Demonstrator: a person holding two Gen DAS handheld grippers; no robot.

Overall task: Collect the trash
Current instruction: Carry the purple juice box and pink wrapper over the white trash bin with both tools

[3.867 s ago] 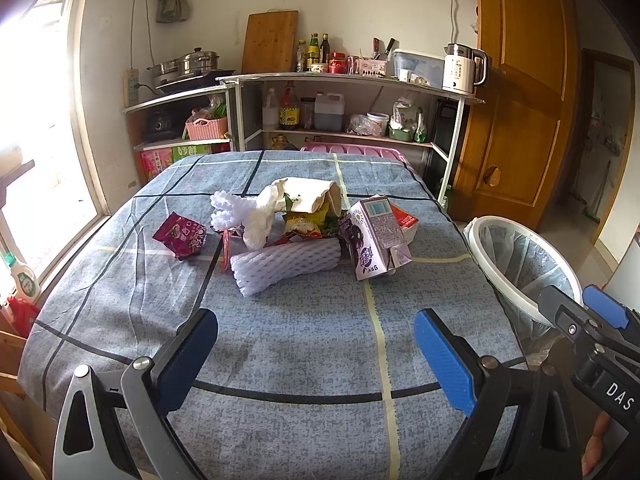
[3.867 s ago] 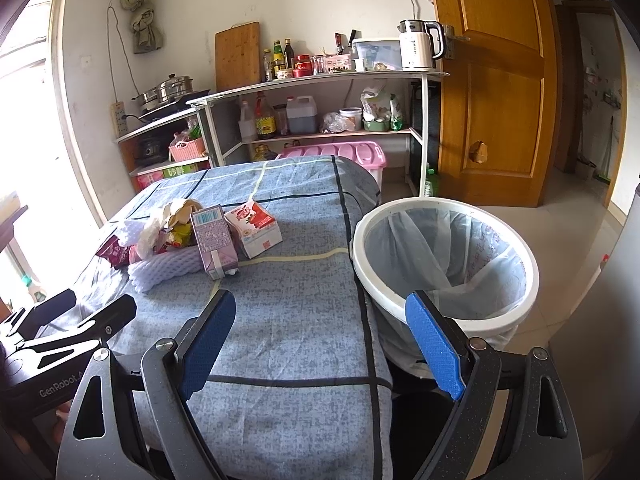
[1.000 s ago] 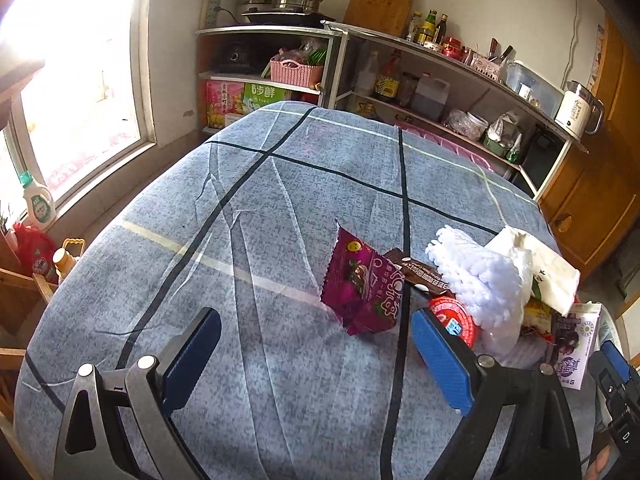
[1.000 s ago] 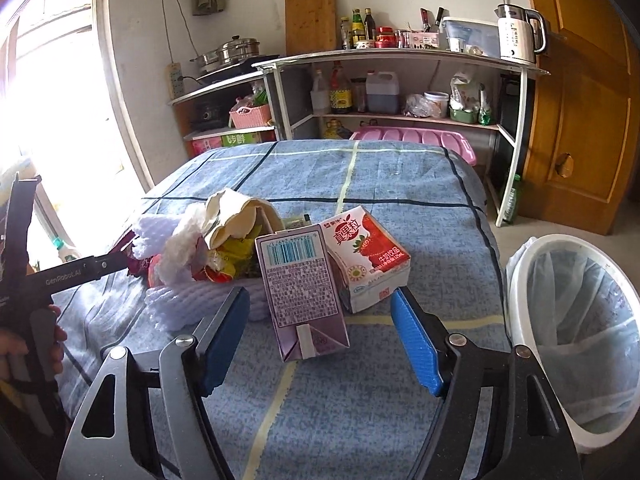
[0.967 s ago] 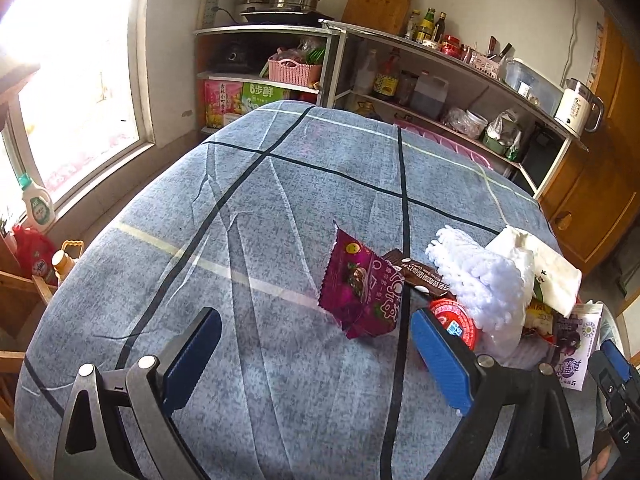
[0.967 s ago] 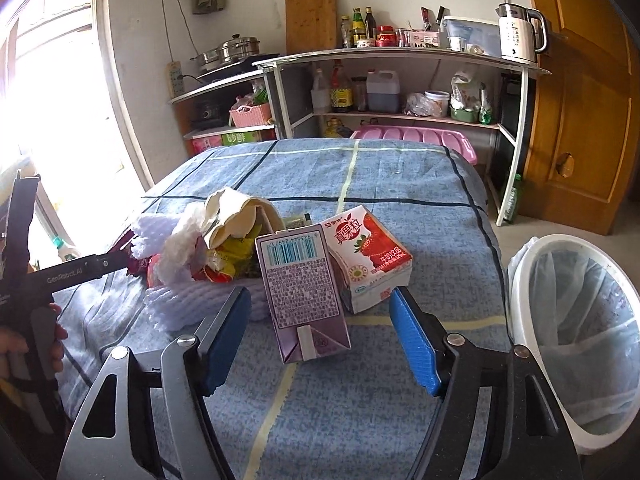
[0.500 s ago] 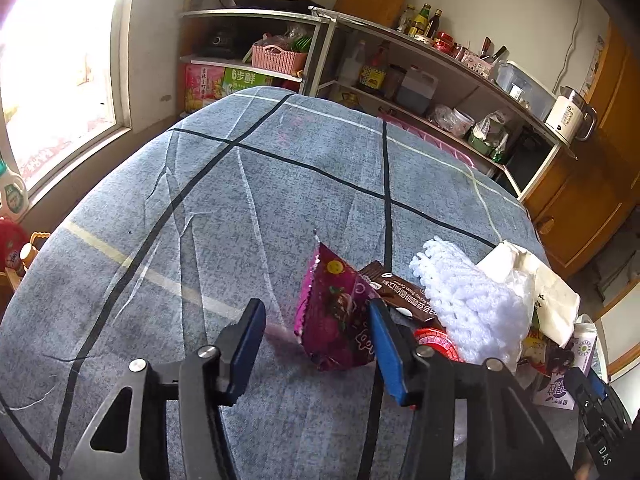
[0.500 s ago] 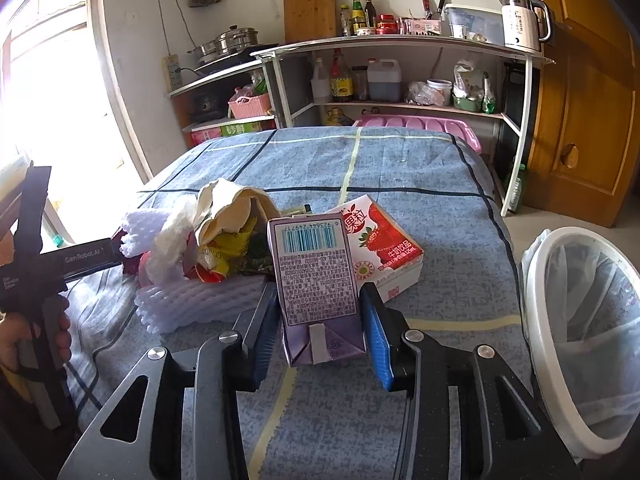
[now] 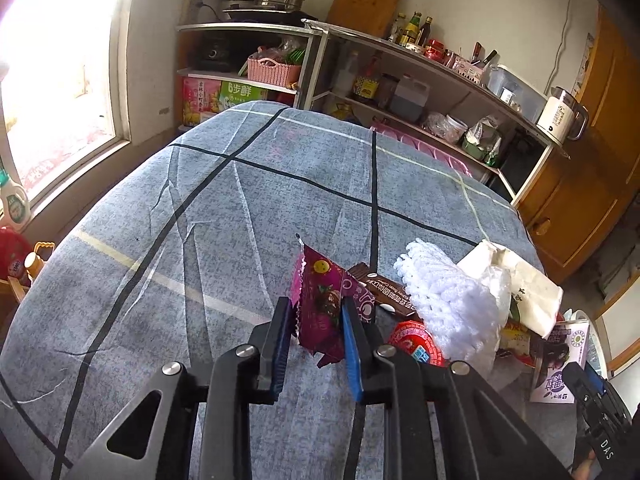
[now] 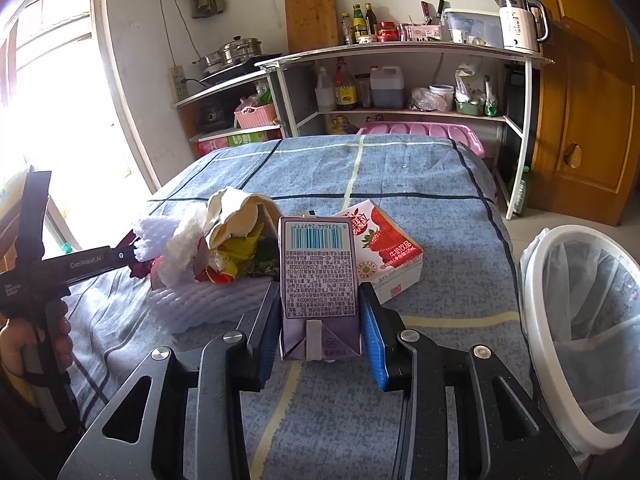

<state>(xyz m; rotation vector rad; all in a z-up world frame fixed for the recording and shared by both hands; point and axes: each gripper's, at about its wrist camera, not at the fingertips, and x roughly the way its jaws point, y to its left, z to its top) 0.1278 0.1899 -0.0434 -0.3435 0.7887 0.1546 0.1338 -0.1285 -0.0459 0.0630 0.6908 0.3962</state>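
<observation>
The left gripper (image 9: 314, 330) is closing on a purple snack wrapper (image 9: 326, 302), which stands crumpled between its pads at the window-side edge of the trash pile (image 10: 224, 256). It looks thin, light and floppy (likely to slip or fold), so a pinch across its middle suits it.

The right gripper (image 10: 320, 320) is closing on a purple drink carton (image 10: 318, 284), its pads against the carton's sides, on the pile's bin-side edge. The carton looks stiff yet crushable; its flat sides are the place to hold. The lined bin (image 10: 580, 360) stands beyond the bed's edge.
</observation>
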